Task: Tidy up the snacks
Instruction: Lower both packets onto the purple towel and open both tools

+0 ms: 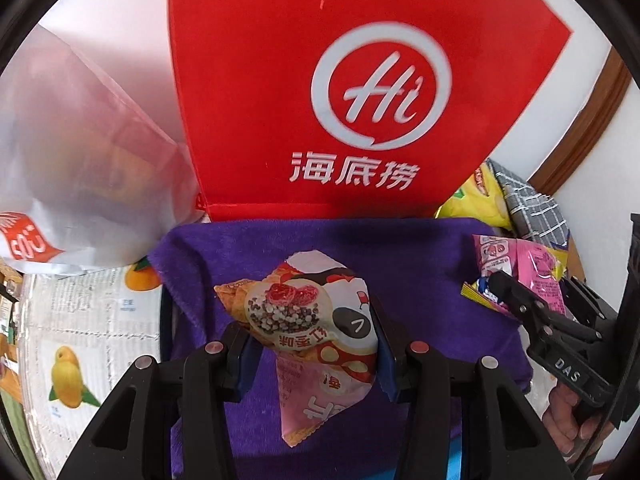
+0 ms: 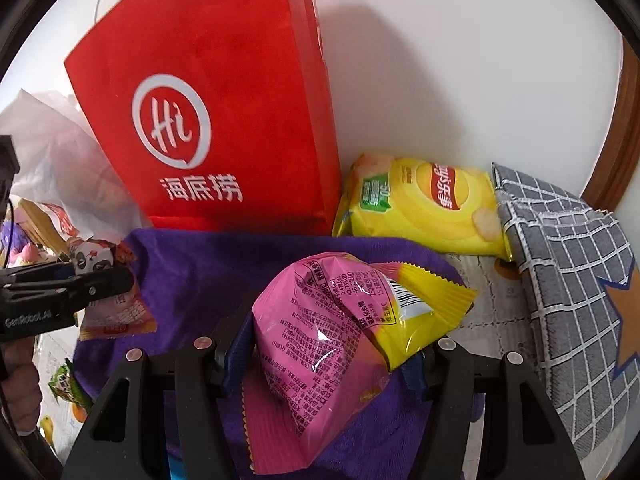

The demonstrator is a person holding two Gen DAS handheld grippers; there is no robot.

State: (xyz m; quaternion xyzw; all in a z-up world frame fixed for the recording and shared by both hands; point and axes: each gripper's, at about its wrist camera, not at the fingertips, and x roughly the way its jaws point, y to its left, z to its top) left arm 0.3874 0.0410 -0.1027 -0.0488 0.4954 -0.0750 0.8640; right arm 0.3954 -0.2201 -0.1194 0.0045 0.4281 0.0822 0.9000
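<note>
The red paper bag [image 1: 360,92] stands upright against the white wall and is taken as the landmark; whether its mouth is open cannot be told, since the top edge is cut off in both views. In front of its base lies a purple towel [image 1: 420,264], spread flat and reaching right up to the bag's foot. To the bag's right, against the wall, a yellow crisp packet [image 2: 420,208] lies on its side, with a grey checked cloth [image 2: 568,264] further right. To the bag's left sits a crumpled white plastic bag [image 1: 80,160]. Over the towel, short of the bag's front face, both tools are loaded. The right gripper [image 2: 328,356] has its jaws part closed on a pink and yellow snack packet [image 2: 332,328], puffy, its long axis running across the jaws. The left gripper [image 1: 312,352] is likewise part closed on a panda-print snack packet [image 1: 316,332], whose long axis runs roughly along the fingers. Each packet is off the towel, in front of and well below the bag's unseen top. Judgement: if the bag is the destination, both packets must be lifted up and over its front wall; neither hand is clearly nearer.
</note>
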